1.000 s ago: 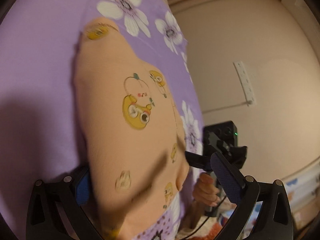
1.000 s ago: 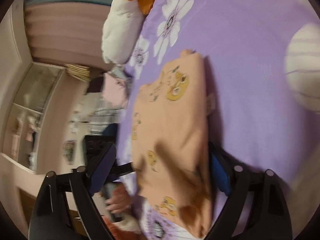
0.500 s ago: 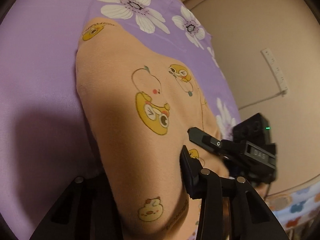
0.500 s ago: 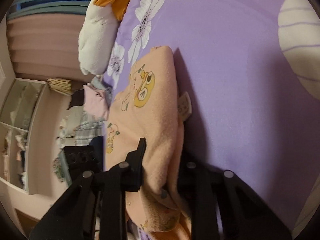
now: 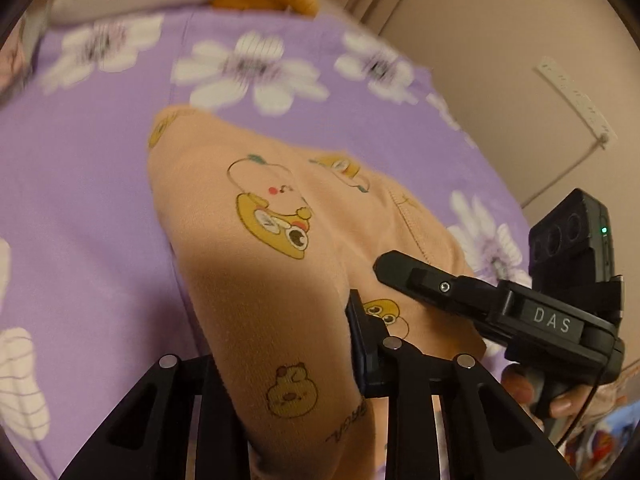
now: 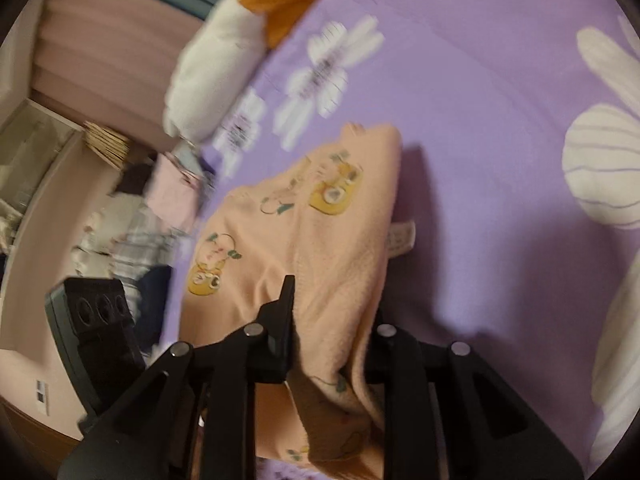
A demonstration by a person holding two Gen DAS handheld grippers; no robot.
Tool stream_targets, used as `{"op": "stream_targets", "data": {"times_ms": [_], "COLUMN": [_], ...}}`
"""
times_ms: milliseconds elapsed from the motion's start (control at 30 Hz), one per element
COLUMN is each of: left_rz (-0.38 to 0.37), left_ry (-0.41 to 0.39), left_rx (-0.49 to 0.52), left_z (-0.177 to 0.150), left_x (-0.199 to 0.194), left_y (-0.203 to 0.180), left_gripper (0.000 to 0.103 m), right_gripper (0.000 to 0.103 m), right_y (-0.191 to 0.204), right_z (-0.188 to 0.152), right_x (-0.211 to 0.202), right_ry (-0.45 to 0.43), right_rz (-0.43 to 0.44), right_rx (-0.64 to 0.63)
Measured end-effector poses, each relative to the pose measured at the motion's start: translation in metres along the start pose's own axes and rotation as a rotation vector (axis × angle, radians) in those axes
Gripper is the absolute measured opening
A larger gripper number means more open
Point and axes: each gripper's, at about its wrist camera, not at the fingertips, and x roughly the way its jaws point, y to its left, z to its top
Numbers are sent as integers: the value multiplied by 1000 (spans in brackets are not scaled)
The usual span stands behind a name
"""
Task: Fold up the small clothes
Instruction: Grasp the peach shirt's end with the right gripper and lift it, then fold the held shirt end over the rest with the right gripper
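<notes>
A small peach garment [image 5: 264, 240] printed with yellow cartoon animals lies on a purple flowered bedsheet [image 5: 80, 200]. My left gripper [image 5: 280, 364] is shut on its near edge, the cloth bunched between the fingers. My right gripper [image 6: 332, 320] is shut on the same garment [image 6: 320, 232] at the other near corner. In the left wrist view the right gripper [image 5: 400, 268] shows at the right, touching the cloth. A white care label [image 6: 400, 238] sticks out from the garment's right edge.
A white and orange plush toy [image 6: 224, 68] lies at the far end of the bed. A pile of folded clothes [image 6: 172, 196] sits past the bed's left edge. A beige wall with a power strip [image 5: 576, 100] is to the right.
Both grippers closed from open onto the garment's near edge a second ago. They have since lifted and pulled the cloth, and the views have tilted toward the head of the bed.
</notes>
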Motion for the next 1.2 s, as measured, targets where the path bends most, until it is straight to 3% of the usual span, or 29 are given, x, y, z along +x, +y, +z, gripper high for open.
{"op": "stream_targets", "data": {"times_ms": [167,333,533,767,933,1200], "left_rz": [-111,-58,-68,15,22,90], "left_ry": [-81,-189,-261,-303,-366,-424], "left_rx": [40,122,111,48,40,25], "left_z": [7,7,10,6,1,9], "left_x": [-47,-92,-127,-163,-188,-196], "left_y": [-10,-29,-10,19,34,43], "left_gripper": [26,26,26,26,26,26], "right_gripper": [22,22,22,22,22,22], "right_y": [19,58,110,161,182,211], "right_z": [3,-3,-5,-12,-12,-12], "right_x": [-46,-70,-72,-50,-41,-20], "right_ry": [-127,-197,-209,-166,-145,-149], "right_rz": [139,169,184,138,188,173], "right_rx": [-44,-140,-259,-417,-459,-588]}}
